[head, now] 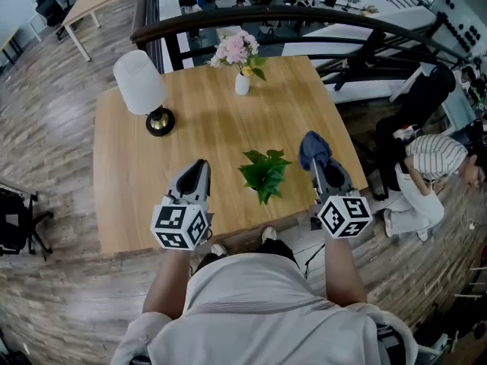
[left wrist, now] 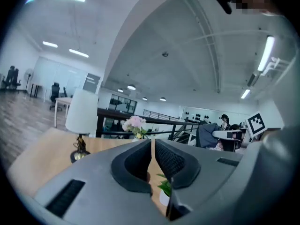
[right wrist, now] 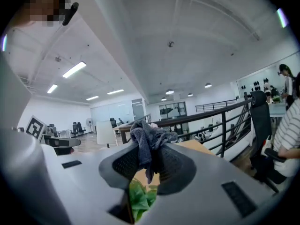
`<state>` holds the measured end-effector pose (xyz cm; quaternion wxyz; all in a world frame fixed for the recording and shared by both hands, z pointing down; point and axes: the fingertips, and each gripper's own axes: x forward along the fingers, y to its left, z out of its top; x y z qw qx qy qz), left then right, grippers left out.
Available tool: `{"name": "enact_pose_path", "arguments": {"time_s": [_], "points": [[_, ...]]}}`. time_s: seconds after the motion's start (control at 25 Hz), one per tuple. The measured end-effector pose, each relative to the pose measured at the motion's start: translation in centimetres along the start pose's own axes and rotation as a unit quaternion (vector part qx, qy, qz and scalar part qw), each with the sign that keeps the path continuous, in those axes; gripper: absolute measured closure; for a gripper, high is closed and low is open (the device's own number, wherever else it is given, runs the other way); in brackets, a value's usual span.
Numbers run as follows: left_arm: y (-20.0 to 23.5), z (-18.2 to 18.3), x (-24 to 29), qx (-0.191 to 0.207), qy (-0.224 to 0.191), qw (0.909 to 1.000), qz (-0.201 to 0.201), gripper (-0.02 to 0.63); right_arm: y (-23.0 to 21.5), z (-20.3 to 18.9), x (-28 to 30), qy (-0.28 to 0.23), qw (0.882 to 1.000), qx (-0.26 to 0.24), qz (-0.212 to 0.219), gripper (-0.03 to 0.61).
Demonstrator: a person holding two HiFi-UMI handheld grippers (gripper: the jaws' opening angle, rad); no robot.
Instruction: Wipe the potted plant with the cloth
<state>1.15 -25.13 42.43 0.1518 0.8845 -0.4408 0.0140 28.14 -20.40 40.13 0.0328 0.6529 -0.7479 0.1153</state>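
A small green potted plant [head: 265,175] in a white pot stands near the front of the wooden table [head: 205,139], between my two grippers. My right gripper [head: 316,160] is to the plant's right, shut on a bunched blue-grey cloth [head: 313,149]. In the right gripper view the cloth [right wrist: 148,140] sticks up from the jaws and the plant's leaves [right wrist: 140,198] show below them. My left gripper [head: 196,175] hovers left of the plant, shut with nothing in it. In the left gripper view its jaws nearly touch and the plant [left wrist: 165,187] shows low between them.
A white-shaded lamp [head: 142,88] stands at the table's back left. A white vase of pink flowers [head: 240,58] sits at the back middle. A dark railing [head: 319,17] runs behind the table. A person in a striped top [head: 426,175] sits beyond the right edge.
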Motion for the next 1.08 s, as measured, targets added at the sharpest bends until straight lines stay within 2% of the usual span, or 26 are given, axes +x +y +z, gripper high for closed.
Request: {"name": "enact_pose_path", "arguments": {"time_s": [0.08, 0.2, 0.52, 1.08], "points": [[0.1, 2.9, -1.2, 0.041, -0.029, 0.9988, 0.003, 0.58, 1.4, 2.1, -0.3, -0.03, 0.999, -0.018, 0.001, 0.448], [0.3, 4.9, -2.5, 0.064, -0.046, 0.9968, 0.011, 0.58, 3.4, 4.0, -1.1, -0.053, 0.997, -0.051, -0.002, 0.451], [0.4, 4.5, -3.3, 0.043, -0.047, 0.9979, 0.013, 0.58, 5.5, 5.0, -1.2, -0.056, 0.996, -0.07, 0.02, 0.451], [-1.0, 4.7, -3.3, 0.048, -0.044, 0.9978, 0.008, 0.58, 5.4, 4.9, -1.5, -0.043, 0.996, -0.074, 0.027, 0.451]]}}
